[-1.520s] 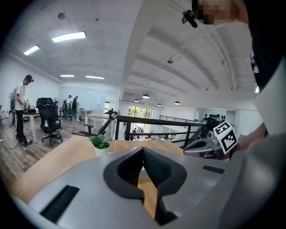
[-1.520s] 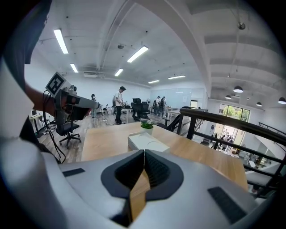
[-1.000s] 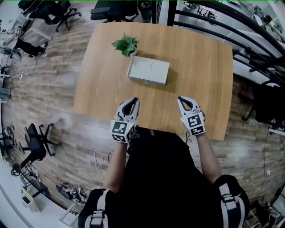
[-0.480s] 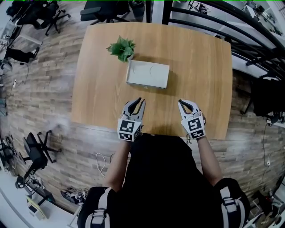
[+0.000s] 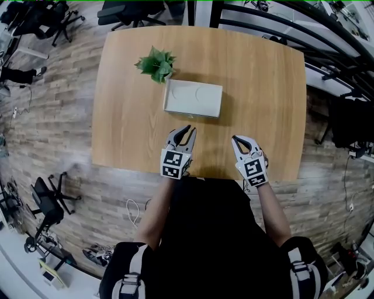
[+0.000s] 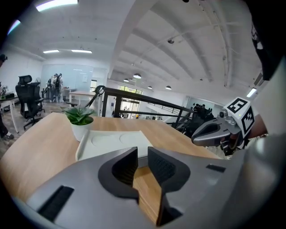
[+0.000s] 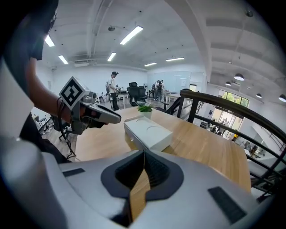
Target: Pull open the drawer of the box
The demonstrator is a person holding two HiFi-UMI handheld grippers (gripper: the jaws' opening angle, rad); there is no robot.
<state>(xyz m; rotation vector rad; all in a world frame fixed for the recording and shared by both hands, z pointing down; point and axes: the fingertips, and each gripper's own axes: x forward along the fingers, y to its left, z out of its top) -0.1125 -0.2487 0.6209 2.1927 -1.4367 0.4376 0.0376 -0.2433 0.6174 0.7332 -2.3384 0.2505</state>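
- Left gripper (image 5: 187, 129), lower centre of the head view, hovers above the near part of the table (image 5: 263, 87). Its jaws stand a narrow gap apart, with only bare wood showing between them.
- Right gripper (image 5: 236, 140), just to its right, hangs level with it. Its jaws are pressed together and hold nothing.
- The white box (image 5: 193, 98) lies at frame centre, beyond both grippers and apart from them. Its drawer (image 5: 191, 112) faces the person and looks fully shut.
- The step in hand appears to be the approach, as neither gripper touches the box.
- The next move likely calls for one gripper to reach the drawer front, close on it and draw it straight toward the person. The other may need to steady the box, which looks light enough to slide. How the front is meant to be gripped is too small to tell.
- A potted plant (image 5: 155, 63) stands just beside the box's far left corner.
- The tabletop is pale wood with rounded corners. It stands on a plank floor (image 5: 52, 117) in an open office, with office chairs (image 5: 49, 193) at the left edge and a dark railing (image 5: 274, 17) at the upper right.
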